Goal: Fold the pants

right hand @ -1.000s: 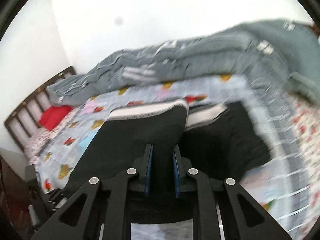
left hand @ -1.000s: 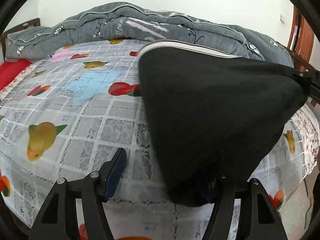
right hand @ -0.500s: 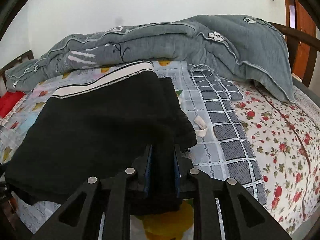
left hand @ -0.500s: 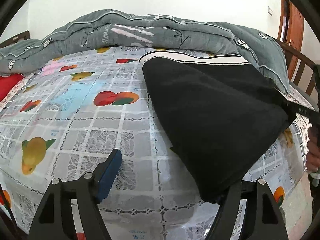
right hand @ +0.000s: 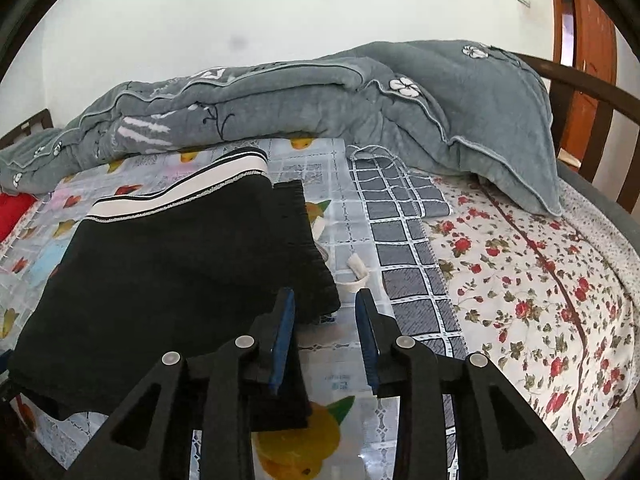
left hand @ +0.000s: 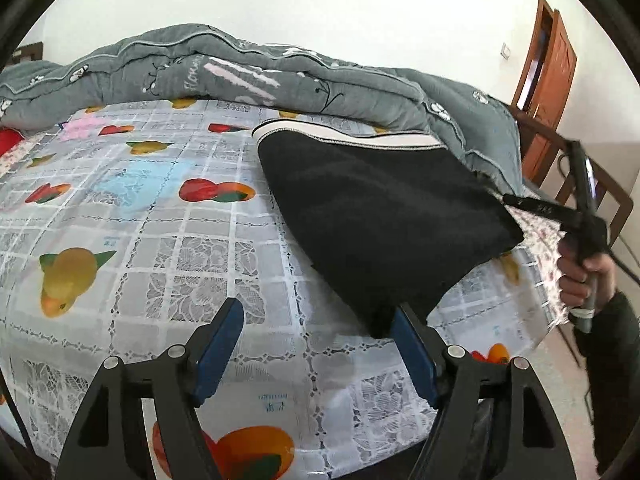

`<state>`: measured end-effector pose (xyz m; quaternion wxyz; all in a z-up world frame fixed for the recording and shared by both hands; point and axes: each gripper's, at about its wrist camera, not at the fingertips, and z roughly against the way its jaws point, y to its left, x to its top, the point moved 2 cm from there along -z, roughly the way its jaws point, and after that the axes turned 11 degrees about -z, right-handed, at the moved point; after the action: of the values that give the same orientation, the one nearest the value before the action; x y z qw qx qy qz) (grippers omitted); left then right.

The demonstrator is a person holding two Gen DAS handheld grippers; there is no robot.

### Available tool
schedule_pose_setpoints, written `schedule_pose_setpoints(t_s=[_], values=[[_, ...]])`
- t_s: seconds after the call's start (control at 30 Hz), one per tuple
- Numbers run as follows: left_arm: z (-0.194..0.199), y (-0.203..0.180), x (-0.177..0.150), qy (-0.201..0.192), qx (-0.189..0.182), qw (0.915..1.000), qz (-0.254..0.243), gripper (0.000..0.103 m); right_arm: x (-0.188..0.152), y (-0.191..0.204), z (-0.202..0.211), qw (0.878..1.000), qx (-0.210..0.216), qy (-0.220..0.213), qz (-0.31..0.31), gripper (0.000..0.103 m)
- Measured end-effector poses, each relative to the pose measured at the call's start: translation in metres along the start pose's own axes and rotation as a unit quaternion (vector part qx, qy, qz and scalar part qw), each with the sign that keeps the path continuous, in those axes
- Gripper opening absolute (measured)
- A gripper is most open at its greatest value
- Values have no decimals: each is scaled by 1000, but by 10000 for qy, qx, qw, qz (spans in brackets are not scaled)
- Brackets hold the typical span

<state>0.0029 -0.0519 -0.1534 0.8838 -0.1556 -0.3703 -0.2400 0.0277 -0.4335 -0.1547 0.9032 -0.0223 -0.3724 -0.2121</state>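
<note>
Both grippers, left (left hand: 316, 354) & right (right hand: 325, 334), sit w/ jaws apart off the folded black fabric pants (right hand: 168, 276); best withdraw straight back w/o snagging the corners.

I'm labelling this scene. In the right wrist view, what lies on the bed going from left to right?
Red cloth → black pants → checked grey cloth → flowered sheet.
</note>
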Motion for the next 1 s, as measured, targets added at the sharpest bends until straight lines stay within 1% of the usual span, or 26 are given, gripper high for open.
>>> schedule_pose_setpoints(t_s=[0.03,0.07,0.1,0.2,0.27,0.3,0.37,0.43,0.47,0.53,0.57,0.6,0.63,0.67,0.7,0.77,0.83,0.87,0.9,0.93,0.97,1.0], values=[[-1,0,3,13,-36,10000,37,73,1,-1,-2,10000,34,30,-34,35],[-1,-1,5,-2,-97,9999,59,73,1,-2,-3,9999,75,51,-66,40],[0,-2,9,-68,-228,9997,102,73,2,-3,-4,9998,137,63,-119,43],[9,-3,18,-371,-600,9970,324,73,3,-7,-8,9994,223,122,-245,43],[11,-3,23,-422,-637,9964,359,73,2,-9,-9,9991,269,165,-292,44],[8,-3,26,-378,-568,9970,376,73,1,-9,-9,9989,291,180,-316,44],[0,-2,30,-299,-560,9971,413,73,0,-9,-11,9985,361,229,-340,45],[-17,-1,35,-53,-555,9971,526,72,-2,-7,-14,9984,376,285,-304,47],[-27,-1,36,76,-613,9963,601,72,-3,-6,-16,9984,371,315,-291,50],[-47,2,35,307,-749,9934,814,72,-5,-5,-19,9981,391,405,-267,51],[-56,3,34,396,-855,9912,929,73,-7,-5,-20,9979,404,443,-256,51],[-69,5,32,547,-1051,9870,1086,73,-9,-5,-20,9977,417,477,-250,52],[-77,6,31,594,-1169,9845,1168,72,-11,-5,-20,9975,433,503,-253,52],[-83,5,32,539,-1273,9832,1189,72,-13,-5,-20,9974,441,524,-244,55],[-86,3,35,490,-1273,9844,1112,72,-16,-5,-21,9972,438,560,-220,58],[-92,-3,39,499,-1129,9878,948,69,-22,-6,-25,9971,417,595,-242,58],[-95,-6,43,504,-990,9900,870,59,-27,-7,-28,9958,491,642,-430,58],[-94,-3,45,469,-991,9901,876,55,-28,-8,-29,9942,598,705,-551,56],[-92,1,47,394,-1057,9894,910,47,-29,-7,-30,9924,713,775,-641,45],[-90,6,49,327,-1118,9886,951,41,-30,-5,-30,9893,913,864,-747,38],[-87,13,51,260,-1144,9881,992,39,-31,-1,-29,9861,1109,941,-804,27],[-85,19,53,209,-1125,9884,1002,36,-31,4,-27,9861,1110,956,-789,27]])
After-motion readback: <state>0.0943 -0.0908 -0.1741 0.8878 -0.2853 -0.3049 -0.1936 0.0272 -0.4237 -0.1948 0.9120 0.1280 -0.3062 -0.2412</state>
